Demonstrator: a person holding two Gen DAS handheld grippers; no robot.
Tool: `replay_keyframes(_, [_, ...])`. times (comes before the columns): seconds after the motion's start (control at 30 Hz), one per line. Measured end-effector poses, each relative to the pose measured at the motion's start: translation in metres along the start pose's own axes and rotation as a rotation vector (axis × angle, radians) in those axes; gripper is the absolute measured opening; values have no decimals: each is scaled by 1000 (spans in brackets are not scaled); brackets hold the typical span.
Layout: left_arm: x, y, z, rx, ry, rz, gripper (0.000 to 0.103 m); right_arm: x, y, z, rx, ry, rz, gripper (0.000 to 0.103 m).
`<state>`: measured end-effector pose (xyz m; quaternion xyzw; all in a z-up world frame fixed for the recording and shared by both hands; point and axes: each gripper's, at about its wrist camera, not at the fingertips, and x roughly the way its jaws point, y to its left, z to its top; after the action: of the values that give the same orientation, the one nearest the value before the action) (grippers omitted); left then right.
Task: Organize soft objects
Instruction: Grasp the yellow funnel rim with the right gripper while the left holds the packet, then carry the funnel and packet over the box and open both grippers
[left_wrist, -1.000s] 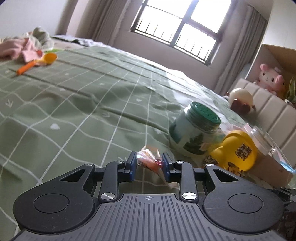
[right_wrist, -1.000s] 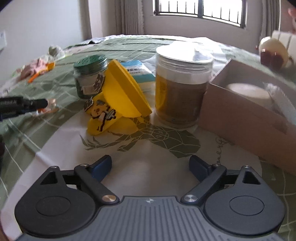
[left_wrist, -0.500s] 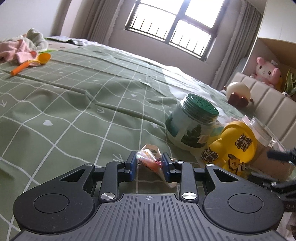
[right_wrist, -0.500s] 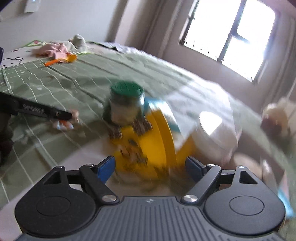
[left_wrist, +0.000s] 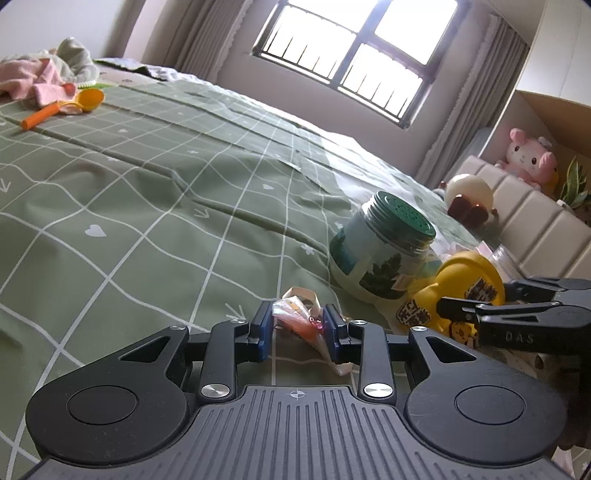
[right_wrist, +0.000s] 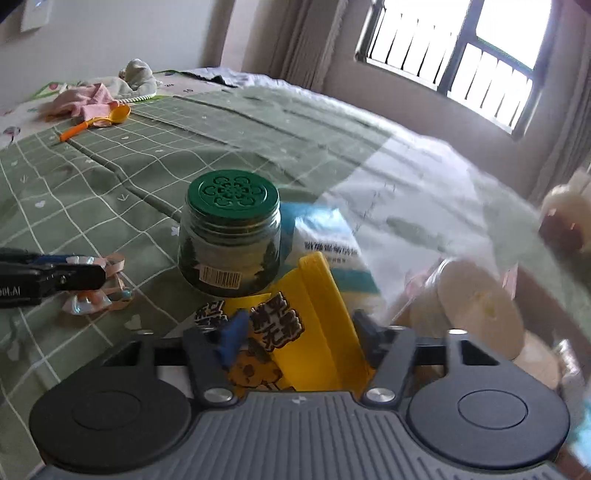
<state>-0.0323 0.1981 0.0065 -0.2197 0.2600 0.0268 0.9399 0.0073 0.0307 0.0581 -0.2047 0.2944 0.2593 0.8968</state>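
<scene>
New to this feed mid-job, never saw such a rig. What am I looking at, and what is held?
No robot: a person carries a two-finger claw in each hand, each with a fisheye camera looking forward along it. One picture is from the left claw, one from the right claw. Both show a bed's green checked sheet, bearing a green-lidded jar, a yellow item and an orange spoon. The left claw is shut on a ribbon bow. The right claw's jaws have just been closing around the yellow item; whether they press it is unclear.
</scene>
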Motion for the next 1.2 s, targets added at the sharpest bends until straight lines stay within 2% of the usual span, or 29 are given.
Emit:
replay_keyframes(0.17, [0,0,0,0,1,1,33,-11,-2,2,54,39,34,46])
replay_keyframes(0.23, [0,0,0,4,1,3,33,-23,-4,4,75,40,52,31])
replay_keyframes(0.33, [1,0,0,7,2,6,33,-41,-14,10,146,35,122,25])
replay_keyframes(0.43, [1,-1,0,11,3,10,33,-55,-22,15,214,29,185,25])
replay_keyframes(0.53, [1,-1,0,8,4,8,33,-56,-26,12,274,62,259,25])
replay_keyframes(0.67, [1,-2,0,8,5,10,33,-52,-13,-6,223,104,227,25])
replay_keyframes(0.87, [2,-2,0,9,7,11,33,-69,-4,-31,150,79,209,26])
replay_keyframes(0.93, [2,-2,0,11,8,13,33,-77,-4,-38,138,66,214,40])
replay_keyframes(0.97, [2,-3,0,15,8,17,33,-81,-4,-41,135,59,216,43])
replay_keyframes(1.1, [1,-9,0,41,8,38,33,-89,-5,-50,127,44,234,45])
replay_keyframes(1.2, [0,-10,0,48,11,48,32,-91,-7,-53,146,26,205,45])
